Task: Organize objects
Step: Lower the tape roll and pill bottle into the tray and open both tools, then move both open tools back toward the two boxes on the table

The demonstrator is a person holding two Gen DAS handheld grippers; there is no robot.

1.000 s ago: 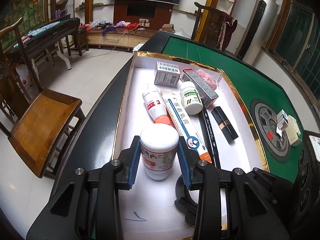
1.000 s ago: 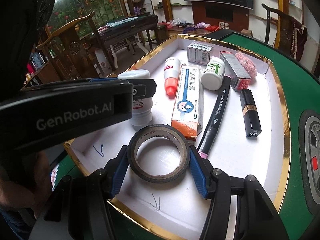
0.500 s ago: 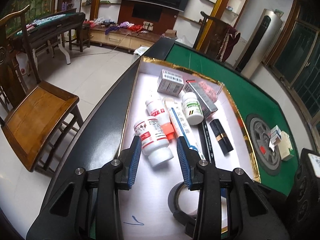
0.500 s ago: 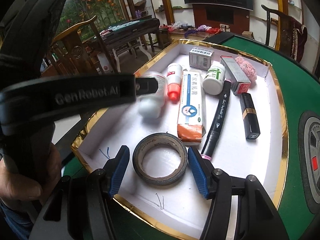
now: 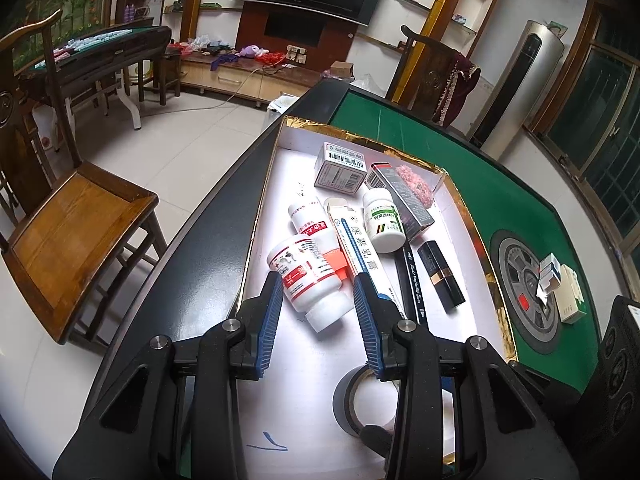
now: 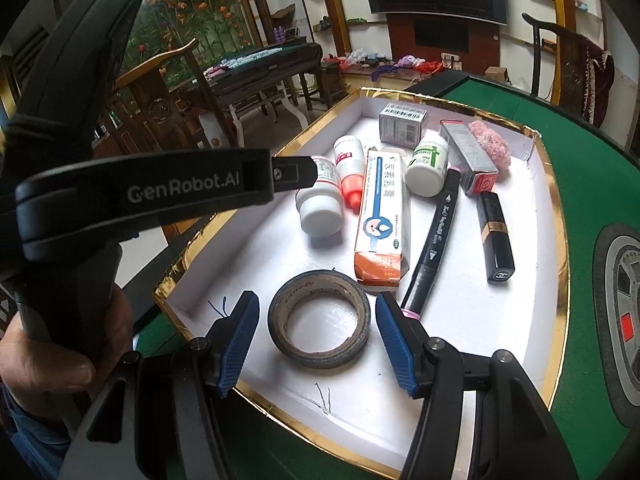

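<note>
Nearest in the right wrist view is the right gripper (image 6: 316,340), fingers spread wide and holding nothing. The tape (image 6: 319,319) lies flat in the gap between the blue pads, touching neither, on the tray (image 6: 460,320) floor close to the near gold rim at 6 o'clock. In the left wrist view the left gripper (image 5: 316,312) is likewise open and empty. The bottle (image 5: 308,280) lies on its side just past the fingertips, cap toward 5 o'clock and label up, apart from both pads.

Both items look placed, so the step in hand appears to be the release and pull-away. To do it well, draw each gripper straight back along its own fingers, keeping the spread, so no pad clips the tape's edge or rolls the bottle. The bottle is round and lying down; a nudge would likely send it toward the tray's left wall at 9 o'clock or into its neighbours.

Farther in, at about 12 o'clock from the tape, the carton (image 6: 383,224) lies lengthwise, with the marker (image 6: 434,240) on its right and the lipstick (image 6: 495,236) beyond that at 2 o'clock. A red-capped bottle (image 6: 349,168) sits between the bottle and the carton. Toward the far wall stand a green-label bottle (image 6: 427,162), a barcode box (image 6: 402,124), a grey box (image 6: 468,158) and a pink puff (image 6: 490,146).

On the green felt, outside the tray at 3 o'clock in the left view, small boxes (image 5: 558,284) wait, probably next.
</note>
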